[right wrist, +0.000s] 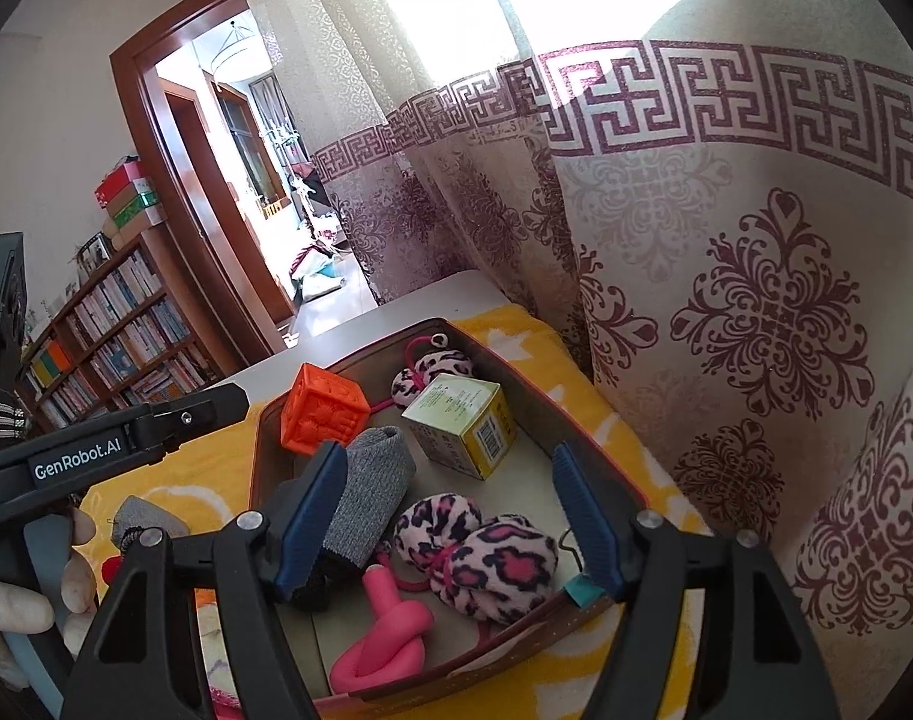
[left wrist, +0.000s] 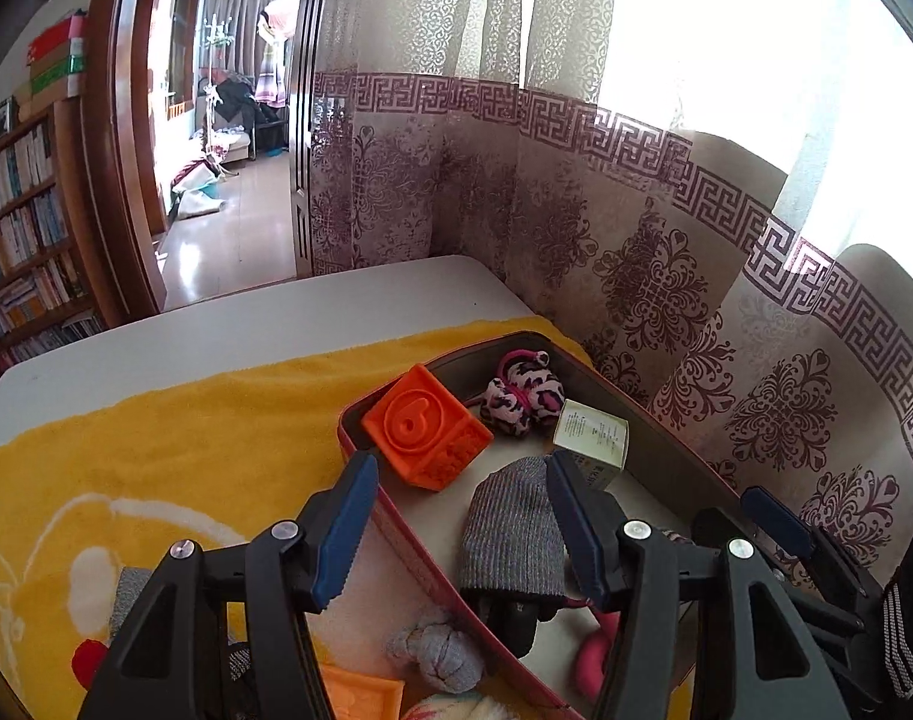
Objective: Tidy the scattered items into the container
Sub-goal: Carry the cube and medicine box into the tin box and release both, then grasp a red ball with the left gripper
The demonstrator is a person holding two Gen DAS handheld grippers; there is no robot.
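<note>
Two tools work over one red-rimmed container on a yellow towel spread across a white desk. Left tool hangs with jaws released, its pads apart, one grey sock lying between them without being pressed; its left finger sits outside the container wall, its right finger inside. Right tool is likewise released, jaws spread wide above the container floor, gripping nothing.

Counted in the right wrist view, the container holds six things: one orange embossed cube at 11 o'clock, one yellow-and-green carton at 12 o'clock, two pink leopard-print plush pieces, one far and one near, the one grey sock at 9 o'clock, and one pink knotted toy at 6 o'clock.

Outside the container, on the towel, the left wrist view shows one knotted grey sock and one flat orange piece at 6 o'clock, touching neither tool. One more grey item lies at 9 o'clock in the right wrist view, beside a gloved hand on the left tool's handle. Patterned curtains hang behind, and one bookshelf stands at 10 o'clock.
</note>
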